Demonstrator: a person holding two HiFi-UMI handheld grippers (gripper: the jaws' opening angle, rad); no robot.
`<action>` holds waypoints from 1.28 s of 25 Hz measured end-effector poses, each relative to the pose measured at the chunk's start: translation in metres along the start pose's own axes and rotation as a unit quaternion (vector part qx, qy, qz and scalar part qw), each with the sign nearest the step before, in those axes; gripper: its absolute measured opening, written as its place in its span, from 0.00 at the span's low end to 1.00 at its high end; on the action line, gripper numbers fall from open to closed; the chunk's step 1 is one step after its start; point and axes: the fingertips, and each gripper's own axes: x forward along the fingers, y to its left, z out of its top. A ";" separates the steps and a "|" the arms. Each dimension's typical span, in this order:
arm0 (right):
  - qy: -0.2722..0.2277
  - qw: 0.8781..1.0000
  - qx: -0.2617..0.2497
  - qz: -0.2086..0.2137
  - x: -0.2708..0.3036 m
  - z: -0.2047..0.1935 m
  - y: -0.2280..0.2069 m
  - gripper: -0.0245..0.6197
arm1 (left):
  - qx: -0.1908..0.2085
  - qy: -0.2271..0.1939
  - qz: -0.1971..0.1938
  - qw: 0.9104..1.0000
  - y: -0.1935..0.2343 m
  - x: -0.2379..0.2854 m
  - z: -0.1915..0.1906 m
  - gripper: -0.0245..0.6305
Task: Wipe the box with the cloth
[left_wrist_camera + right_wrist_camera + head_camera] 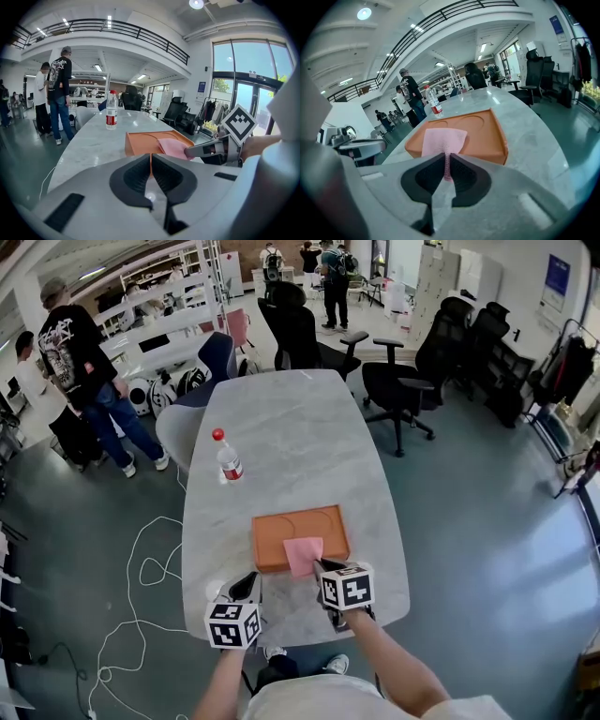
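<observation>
Your right gripper (pixel 447 161) has its jaws clamped on the near edge of the pink cloth (pixel 443 139); a narrow fold of fabric is pinched between the pads, and the rest lies spread flat ahead of them. Your left gripper (pixel 151 159) has its jaws pressed together with nothing between them; the orange sliver in the slit is only the box behind.

The cloth rests on top of the flat orange box (pixel 281 531), against its near edge and a little right of centre, with its near part hanging over that edge toward you. The box has two shallow round-edged recesses in its top. It lies on the pale marbled worktop (pixel 281 418), close to the end where you stand.

From the head view, your left gripper sits just beside the box's near left corner. I cannot tell whether it touches the box. Your right gripper is at the near edge, where the cloth is.

Farther up the worktop, well apart from the box, a clear bottle (pixel 228 460) with a red cap and red label stands upright.
</observation>
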 end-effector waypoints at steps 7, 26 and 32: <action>-0.010 1.000 0.013 -0.026 -0.019 -0.003 -0.035 0.09 | 0.004 0.002 -0.007 1.000 -0.015 0.006 -0.003 0.06; -0.051 0.997 -0.038 0.041 -0.044 0.001 0.007 0.09 | -0.002 -0.001 0.021 1.000 -0.015 -0.011 -0.017 0.06; -0.044 0.993 -0.068 0.088 -0.031 -0.013 0.051 0.09 | -0.012 -0.001 0.040 0.999 -0.003 -0.026 -0.027 0.06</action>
